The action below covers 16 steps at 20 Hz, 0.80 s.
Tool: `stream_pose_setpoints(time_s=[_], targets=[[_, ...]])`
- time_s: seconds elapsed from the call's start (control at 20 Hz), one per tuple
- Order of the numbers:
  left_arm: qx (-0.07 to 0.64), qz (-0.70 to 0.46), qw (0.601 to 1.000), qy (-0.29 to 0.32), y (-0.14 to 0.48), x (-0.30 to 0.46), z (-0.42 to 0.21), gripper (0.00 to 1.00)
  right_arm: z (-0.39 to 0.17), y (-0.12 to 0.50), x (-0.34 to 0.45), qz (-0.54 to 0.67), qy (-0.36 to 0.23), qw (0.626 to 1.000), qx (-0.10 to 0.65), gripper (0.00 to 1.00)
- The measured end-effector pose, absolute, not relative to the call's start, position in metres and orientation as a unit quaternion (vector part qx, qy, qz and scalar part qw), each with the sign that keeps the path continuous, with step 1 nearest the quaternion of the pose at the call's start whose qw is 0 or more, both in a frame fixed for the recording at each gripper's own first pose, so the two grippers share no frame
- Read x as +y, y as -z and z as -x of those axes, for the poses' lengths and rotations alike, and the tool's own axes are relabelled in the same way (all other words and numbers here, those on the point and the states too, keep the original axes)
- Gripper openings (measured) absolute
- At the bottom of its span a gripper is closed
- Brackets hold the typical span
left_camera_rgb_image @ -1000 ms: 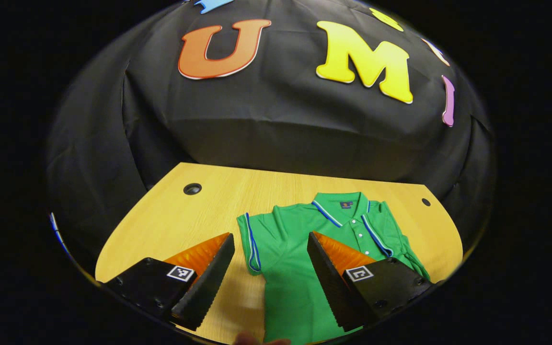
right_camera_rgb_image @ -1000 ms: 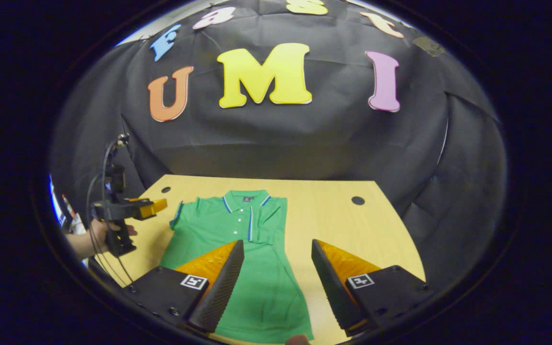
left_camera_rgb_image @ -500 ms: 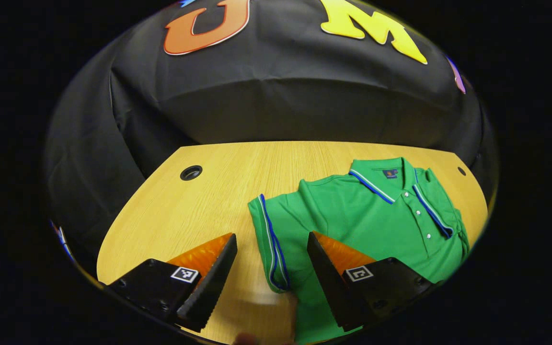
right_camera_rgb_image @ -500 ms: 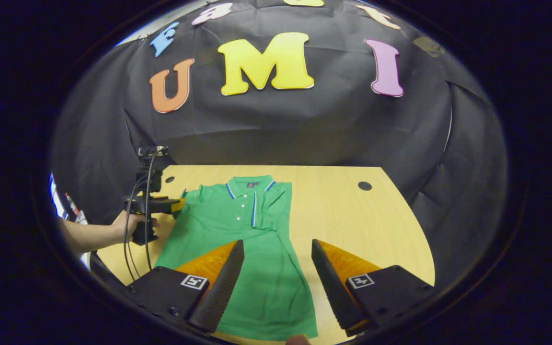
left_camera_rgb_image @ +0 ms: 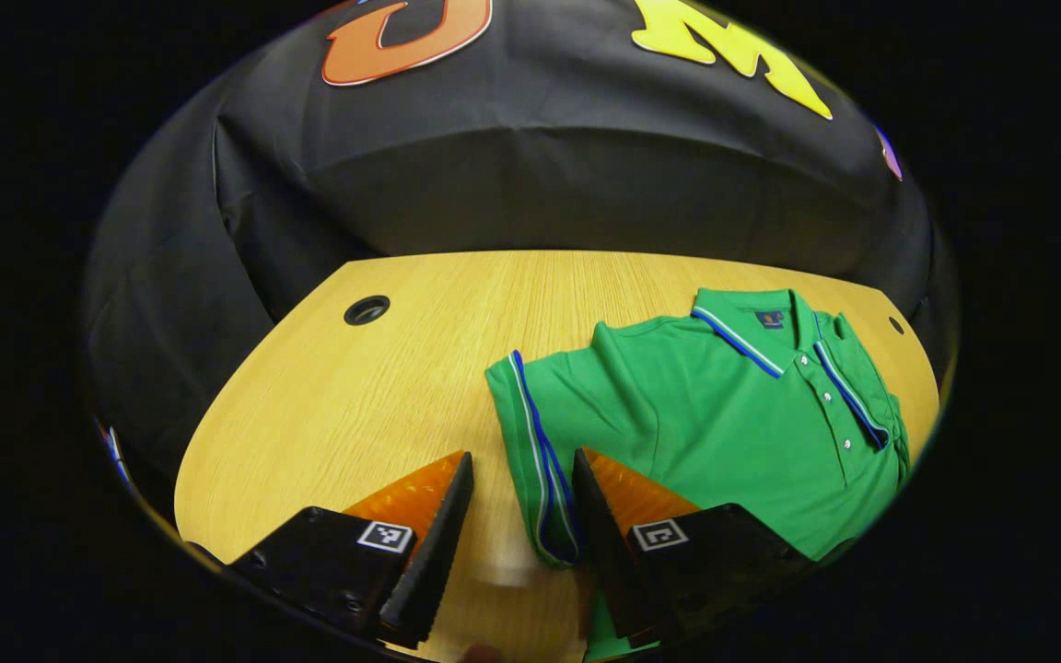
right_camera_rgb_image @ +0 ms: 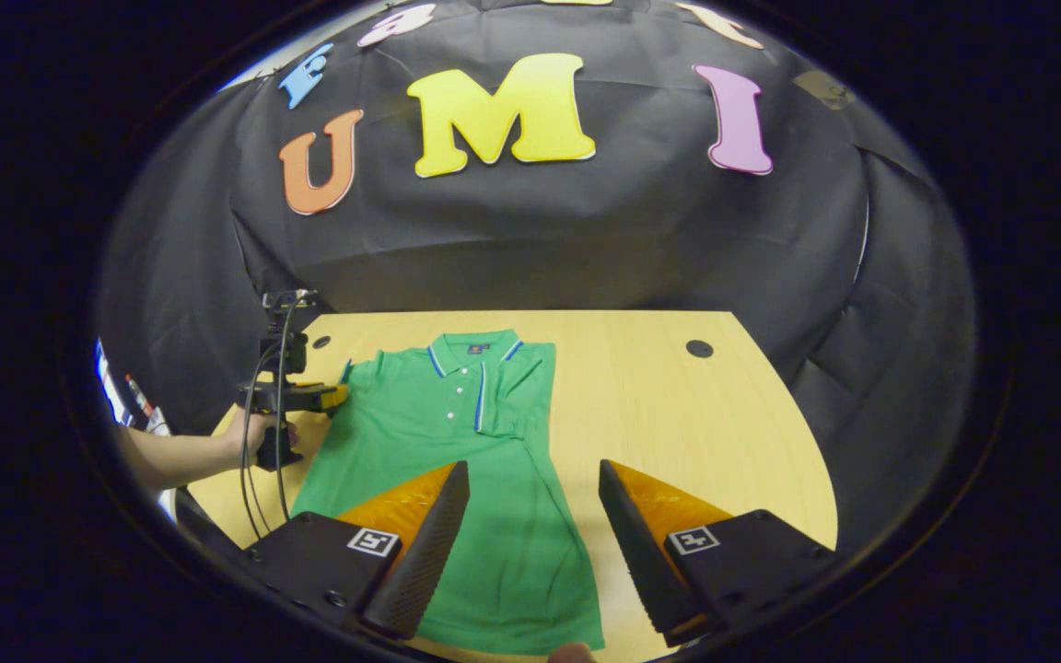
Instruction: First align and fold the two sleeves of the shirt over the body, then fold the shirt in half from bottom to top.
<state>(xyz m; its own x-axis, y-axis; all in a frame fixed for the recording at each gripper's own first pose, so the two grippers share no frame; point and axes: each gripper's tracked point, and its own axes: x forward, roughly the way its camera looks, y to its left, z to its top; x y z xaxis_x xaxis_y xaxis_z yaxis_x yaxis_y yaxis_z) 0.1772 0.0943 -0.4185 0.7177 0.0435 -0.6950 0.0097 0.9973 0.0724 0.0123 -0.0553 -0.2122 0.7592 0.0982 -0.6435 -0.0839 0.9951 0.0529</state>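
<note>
Having closed in on the shirt [left_camera_rgb_image: 724, 414] since a second ago, with the gap between its fingers narrowed: the left hand-held gripper [left_camera_rgb_image: 517, 516], now straddling the striped cuff of the sleeve [left_camera_rgb_image: 540, 451]. One finger [left_camera_rgb_image: 438, 552] sitting on the bare wood just outside the cuff, the other resting over the green cloth on the shirt side. Fingers partly drawn in but not yet pressing on the cuff, a sliver of counter [left_camera_rgb_image: 374, 396] showing between cuff and outer finger.

Lying flat on the counter, collar [right_camera_rgb_image: 473, 345] toward the booth wall, hem toward the camera in the right gripper view. Far sleeve [right_camera_rgb_image: 521, 396] already folded over the shirt's body, beside the button placket; the near sleeve spreading out sideways from the shirt.

Hovering above the shirt's lower half: the right hand-held gripper [right_camera_rgb_image: 530, 525], fingers spread wide, gripping nothing, one finger over the cloth and the other over wood just past the shirt's edge.

In the right gripper view, showing at the shirt's outspread sleeve: the left hand-held gripper, held by a hand [right_camera_rgb_image: 259, 431] with cables trailing down. A round hole [right_camera_rgb_image: 699, 348] sitting in the counter well apart from the shirt's folded side.
</note>
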Motion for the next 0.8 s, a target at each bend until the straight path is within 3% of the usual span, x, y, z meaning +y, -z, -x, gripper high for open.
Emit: stream_pose_setpoints(time_s=[0.05,0.2,0.25,0.3,0.5,0.8], targets=[[0.375,-0.030,0.927,-0.001,0.420,0.091,-0.180,0.75,-0.011,0.213,-0.053,-0.014,-0.050,0.937,0.345,0.90],[0.383,-0.024,0.923,0.012,0.423,0.088,-0.182,0.31,-0.010,0.215,-0.052,-0.010,-0.050,0.937,0.347,0.90],[0.385,-0.017,0.923,0.013,0.421,0.089,-0.180,0.25,-0.011,0.214,-0.054,-0.006,-0.047,0.938,0.342,0.90],[0.386,0.000,0.922,0.022,0.419,0.085,-0.180,0.11,-0.010,0.215,-0.053,-0.004,-0.047,0.939,0.340,0.90],[0.364,0.048,0.929,0.031,0.393,0.081,-0.186,0.04,-0.009,0.217,-0.047,-0.011,-0.048,0.939,0.340,0.90],[0.340,0.041,0.938,0.064,0.347,0.046,-0.191,0.04,-0.008,0.212,-0.049,-0.027,-0.044,0.941,0.334,0.90]])
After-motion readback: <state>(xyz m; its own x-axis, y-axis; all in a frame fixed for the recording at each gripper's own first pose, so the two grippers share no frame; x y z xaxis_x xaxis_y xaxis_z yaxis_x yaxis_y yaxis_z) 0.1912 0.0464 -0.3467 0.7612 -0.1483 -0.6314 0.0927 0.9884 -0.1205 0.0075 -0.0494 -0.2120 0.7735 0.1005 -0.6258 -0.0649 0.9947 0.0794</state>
